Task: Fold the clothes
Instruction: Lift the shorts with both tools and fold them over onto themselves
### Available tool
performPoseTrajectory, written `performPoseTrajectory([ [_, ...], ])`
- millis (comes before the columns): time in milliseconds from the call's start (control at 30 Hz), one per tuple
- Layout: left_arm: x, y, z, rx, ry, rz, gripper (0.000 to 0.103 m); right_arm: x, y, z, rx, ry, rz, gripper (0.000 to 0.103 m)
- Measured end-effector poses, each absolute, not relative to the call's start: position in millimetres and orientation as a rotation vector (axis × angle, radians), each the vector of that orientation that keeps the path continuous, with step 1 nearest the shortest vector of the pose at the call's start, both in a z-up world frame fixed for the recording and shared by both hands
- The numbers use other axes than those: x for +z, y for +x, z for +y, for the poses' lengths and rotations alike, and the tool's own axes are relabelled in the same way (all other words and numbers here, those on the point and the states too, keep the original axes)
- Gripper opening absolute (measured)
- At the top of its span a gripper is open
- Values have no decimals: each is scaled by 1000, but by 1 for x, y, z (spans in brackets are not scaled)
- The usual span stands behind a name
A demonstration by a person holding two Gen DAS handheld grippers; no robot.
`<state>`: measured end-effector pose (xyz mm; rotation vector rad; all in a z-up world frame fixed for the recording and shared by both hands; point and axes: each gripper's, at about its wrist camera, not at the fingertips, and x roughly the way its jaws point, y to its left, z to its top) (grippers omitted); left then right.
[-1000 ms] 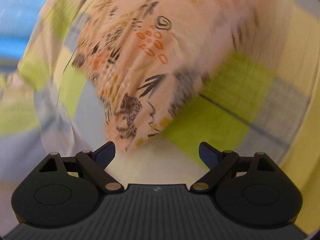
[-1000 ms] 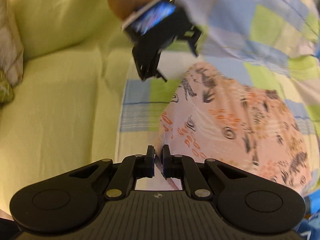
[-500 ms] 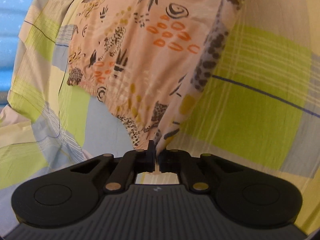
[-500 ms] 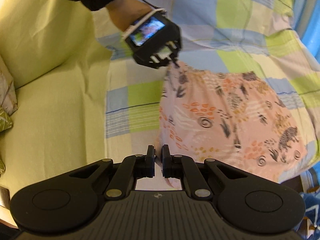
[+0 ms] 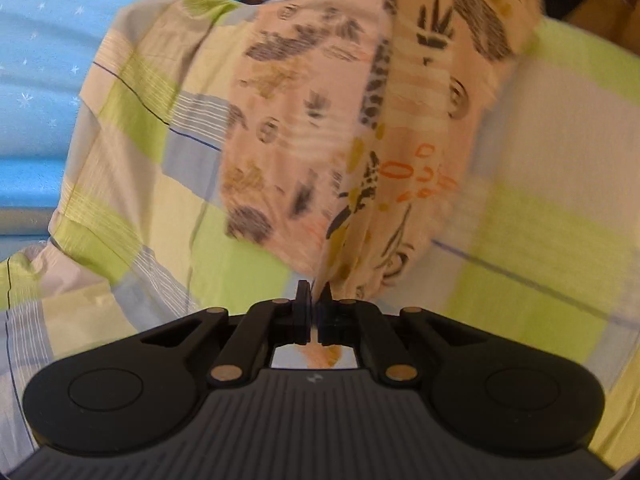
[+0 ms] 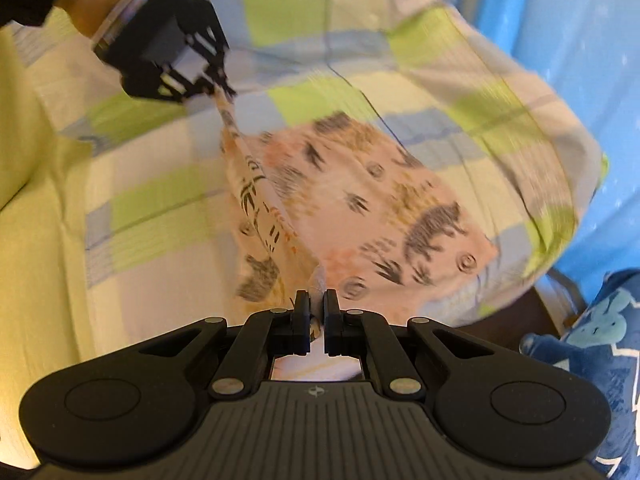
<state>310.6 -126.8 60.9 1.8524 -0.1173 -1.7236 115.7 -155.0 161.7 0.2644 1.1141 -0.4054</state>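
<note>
Left gripper point(image 6: 224, 88), upper left, clamped on pink printed garment point(image 6: 360, 200); right gripper point(image 6: 316, 304), bottom centre, pinching same cloth; edge lifted above checked sheet point(image 6: 320, 92); fold barely begun, unfinished.

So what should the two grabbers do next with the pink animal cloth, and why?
Probably carry the lifted edge across and lay it down. The left gripper and right gripper each pinch a corner of the pink animal-print garment, one edge raised while the rest lies on the checked sheet.
</note>
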Motion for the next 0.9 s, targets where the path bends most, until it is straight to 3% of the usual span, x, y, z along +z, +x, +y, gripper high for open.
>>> performPoseTrajectory([
  [400, 19, 307, -296, -1805, 1901, 155, 1, 97, 73, -358, -408, 394, 1131, 5],
  [700, -21, 327, -354, -1758, 1874, 387, 1, 29, 78, -443, -421, 526, 1142, 5],
  [800, -29, 333, -363, -1725, 1809, 458, 6, 8, 79, -455, -431, 559, 1157, 5],
  [900, -33, 344, -373, -1653, 1701, 573, 18, -8, 76, -462, -454, 614, 1163, 10],
])
